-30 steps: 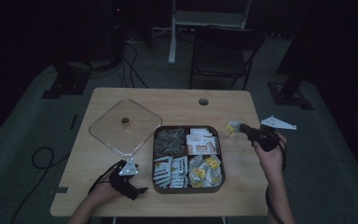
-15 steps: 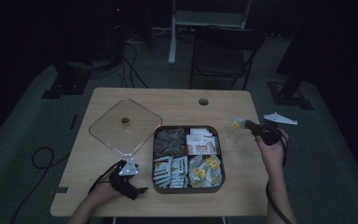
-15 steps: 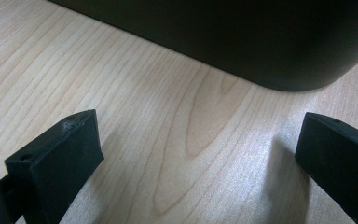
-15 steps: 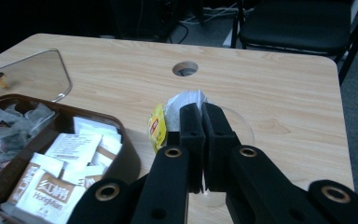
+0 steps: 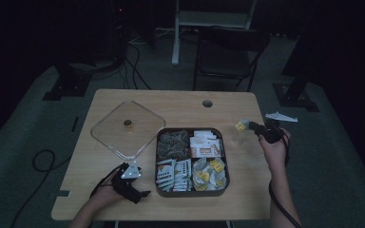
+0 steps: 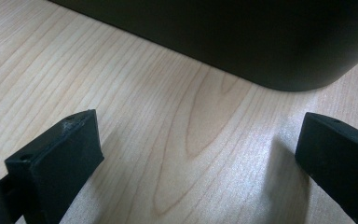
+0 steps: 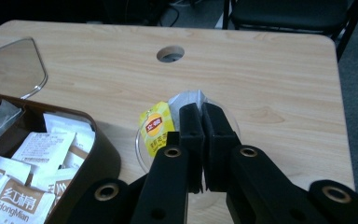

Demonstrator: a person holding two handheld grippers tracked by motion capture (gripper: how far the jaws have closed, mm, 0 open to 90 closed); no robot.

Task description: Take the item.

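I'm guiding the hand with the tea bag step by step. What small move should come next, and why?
Probably ease the right gripper a little lower, then open its fingers. It is shut on a tea bag with a yellow tag, right over a clear glass cup standing on the table beside the box. From there the bag should drop into the cup.

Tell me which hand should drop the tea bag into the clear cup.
Right. The right gripper is shut on the tea bag directly over the clear cup. The left gripper rests open on the table, across the box.
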